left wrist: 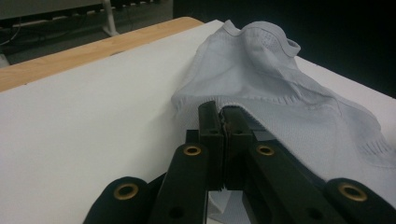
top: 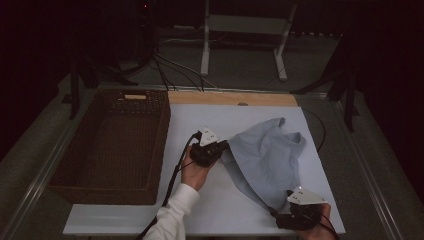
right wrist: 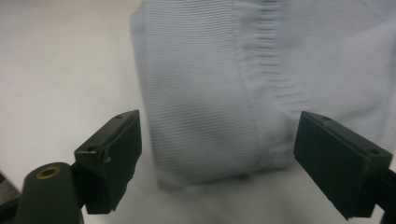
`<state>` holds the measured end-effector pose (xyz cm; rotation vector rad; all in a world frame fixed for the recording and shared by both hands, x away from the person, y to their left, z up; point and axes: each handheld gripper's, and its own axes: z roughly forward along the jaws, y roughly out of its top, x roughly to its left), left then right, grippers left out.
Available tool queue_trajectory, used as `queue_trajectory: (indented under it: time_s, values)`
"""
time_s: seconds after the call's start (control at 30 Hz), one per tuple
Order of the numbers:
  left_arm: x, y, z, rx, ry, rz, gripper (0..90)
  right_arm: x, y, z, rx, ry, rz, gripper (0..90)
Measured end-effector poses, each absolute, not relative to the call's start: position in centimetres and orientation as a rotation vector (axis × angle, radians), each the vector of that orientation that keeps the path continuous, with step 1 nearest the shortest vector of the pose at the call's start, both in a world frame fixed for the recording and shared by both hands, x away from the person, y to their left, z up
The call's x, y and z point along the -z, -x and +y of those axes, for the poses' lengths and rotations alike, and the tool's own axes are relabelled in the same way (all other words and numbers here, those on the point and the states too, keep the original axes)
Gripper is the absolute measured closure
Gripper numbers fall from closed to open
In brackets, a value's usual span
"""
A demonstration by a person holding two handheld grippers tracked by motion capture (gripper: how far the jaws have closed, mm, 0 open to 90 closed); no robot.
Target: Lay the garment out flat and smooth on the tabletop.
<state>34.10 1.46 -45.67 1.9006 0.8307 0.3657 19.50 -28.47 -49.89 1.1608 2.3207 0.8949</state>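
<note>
A pale blue knitted garment (top: 267, 155) lies crumpled on the white table top (top: 210, 210). My left gripper (top: 222, 146) is at the garment's left edge, its jaws shut on the ribbed hem (left wrist: 233, 105). My right gripper (top: 285, 212) is at the garment's near corner by the table's front edge. Its jaws stand wide open on either side of the ribbed band (right wrist: 201, 107), which lies flat on the table between them, untouched.
A dark wicker basket (top: 70, 170) sits at the left of the table with nothing in it. A wooden strip (top: 230, 98) runs along the table's far edge. Black cables (top: 175, 172) trail from the left gripper toward the front.
</note>
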Motion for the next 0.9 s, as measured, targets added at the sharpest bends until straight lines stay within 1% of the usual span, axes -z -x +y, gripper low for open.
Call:
queue_trajectory:
  time_s: [0.13,0.17,0.2,0.23,0.27,0.3,0.43,0.5,0.6,0.67,0.73,0.9]
  values:
    - [45.7,-34.1,1.3,-0.362,-1.894,0.833,90.0,50.2,-19.5,-27.8,-0.875,-1.133,2.363,15.2]
    - [45.8,-34.1,1.3,-0.365,-1.896,0.833,90.0,50.3,-19.5,-27.6,-0.856,-1.116,2.371,17.7]
    - [45.8,-34.0,1.2,-0.368,-1.900,0.833,90.0,50.4,-19.5,-27.6,-0.833,-1.107,2.375,23.3]
    - [45.8,-34.0,1.2,-0.368,-1.900,0.833,89.9,50.4,-19.5,-27.6,-0.833,-1.107,2.375,23.3]
    - [45.9,-34.0,1.1,-0.371,-1.916,0.828,89.8,50.6,-19.6,-27.9,-0.780,-1.117,2.372,39.6]
    - [46.0,-34.0,1.1,-0.372,-1.920,0.826,89.8,50.6,-19.7,-28.0,-0.785,-1.119,2.379,43.7]
    - [46.3,-34.0,1.1,-0.369,-1.927,0.832,89.3,50.3,-19.6,-28.6,-0.828,-1.124,2.389,70.1]
    - [46.6,-34.1,1.1,-0.367,-1.927,0.840,89.1,50.0,-19.5,-28.7,-0.841,-1.114,2.366,77.9]
    - [47.0,-34.1,1.0,-0.367,-1.937,0.845,88.3,49.6,-19.5,-29.0,-0.855,-1.123,2.333,81.7]
    - [47.2,-34.1,0.9,-0.366,-1.947,0.846,85.1,49.3,-19.5,-29.2,-0.873,-1.135,2.304,82.7]
    - [47.4,-34.1,0.8,-0.368,-1.949,0.855,83.9,49.1,-19.5,-29.6,-0.893,-1.157,2.272,83.1]
    - [48.0,-34.3,0.7,-0.381,-1.968,0.885,74.1,48.5,-19.5,-30.7,-0.956,-1.210,2.193,83.5]
